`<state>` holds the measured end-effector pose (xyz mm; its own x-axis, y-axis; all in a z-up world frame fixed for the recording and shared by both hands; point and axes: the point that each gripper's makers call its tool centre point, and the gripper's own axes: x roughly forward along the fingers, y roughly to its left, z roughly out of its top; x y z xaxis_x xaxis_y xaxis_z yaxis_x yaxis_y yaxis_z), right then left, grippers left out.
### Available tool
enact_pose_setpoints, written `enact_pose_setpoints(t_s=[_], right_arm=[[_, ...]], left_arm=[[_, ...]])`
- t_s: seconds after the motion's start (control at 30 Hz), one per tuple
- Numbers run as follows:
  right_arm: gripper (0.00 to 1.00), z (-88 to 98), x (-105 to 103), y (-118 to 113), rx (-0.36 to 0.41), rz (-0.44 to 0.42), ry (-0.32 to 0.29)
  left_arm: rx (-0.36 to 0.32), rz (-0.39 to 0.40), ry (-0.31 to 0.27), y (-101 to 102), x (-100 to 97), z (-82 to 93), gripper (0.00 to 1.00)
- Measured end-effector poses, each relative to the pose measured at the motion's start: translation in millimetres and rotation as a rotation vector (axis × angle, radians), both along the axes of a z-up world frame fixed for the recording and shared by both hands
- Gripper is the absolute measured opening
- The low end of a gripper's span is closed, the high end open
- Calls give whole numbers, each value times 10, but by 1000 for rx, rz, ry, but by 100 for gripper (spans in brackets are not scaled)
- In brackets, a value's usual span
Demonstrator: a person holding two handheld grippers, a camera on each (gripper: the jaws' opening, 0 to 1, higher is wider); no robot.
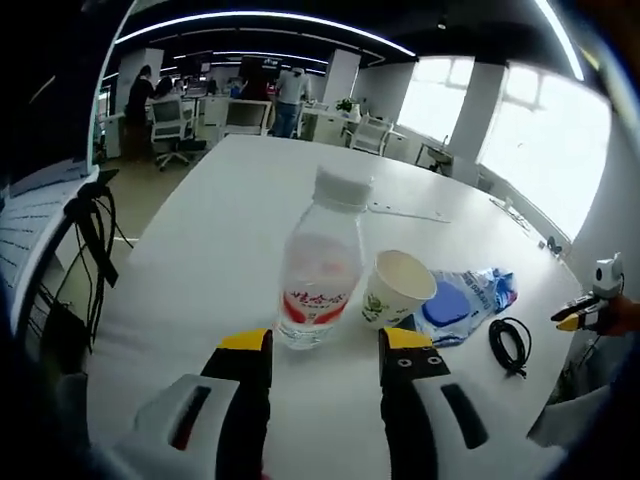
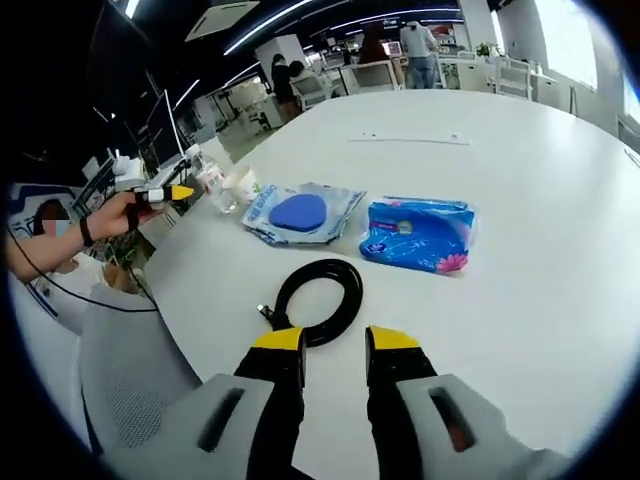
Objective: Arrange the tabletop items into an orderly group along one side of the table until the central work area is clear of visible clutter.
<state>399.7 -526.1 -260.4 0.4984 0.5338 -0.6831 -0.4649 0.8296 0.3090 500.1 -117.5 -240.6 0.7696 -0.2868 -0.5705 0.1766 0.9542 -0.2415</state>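
In the left gripper view the left gripper (image 1: pixel 325 345) hangs low over the white tabletop (image 1: pixel 240 200) with its yellow-tipped fingers (image 1: pixel 247 341) spread apart and holding nothing. Just beyond the tips stands a clear plastic water bottle (image 1: pixel 320 270) with a white cap; its red and white label carries writing too blurred to read. Touching or just beside it on the right is a white paper cup (image 1: pixel 394 290), tilted, with a small green print on its side that cannot be read. Next to the cup lies a clear packet holding a blue round pad (image 1: pixel 455 303), and further right a coiled black cable (image 1: pixel 510 345) near the tabletop's edge. The right gripper (image 1: pixel 585 310) shows at the far right, past that edge.

In the right gripper view the right gripper (image 2: pixel 335 345) has its fingers (image 2: pixel 279 340) released and empty, the tips just short of the black cable coil (image 2: pixel 320 295). Beyond it lie the blue pad packet (image 2: pixel 300 213) and, beside it on the right, a blue tissue pack (image 2: pixel 420 233) with pink flowers and print too small to read. The bottle (image 2: pixel 212 185) and cup (image 2: pixel 243 186) stand near the left edge, where a hand (image 2: pixel 120 213) holds the left gripper (image 2: pixel 170 193). The far half of the tabletop lies bare except for a thin strip (image 2: pixel 410 138).
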Motion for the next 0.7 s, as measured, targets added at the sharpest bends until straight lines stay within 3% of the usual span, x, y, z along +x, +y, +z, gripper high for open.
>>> enact_pose_setpoints(t_s=[0.7], right_arm=[[21,-90,-124,-48,16,-43,28]], left_arm=[[3,10,-10,53,251,-67,40]])
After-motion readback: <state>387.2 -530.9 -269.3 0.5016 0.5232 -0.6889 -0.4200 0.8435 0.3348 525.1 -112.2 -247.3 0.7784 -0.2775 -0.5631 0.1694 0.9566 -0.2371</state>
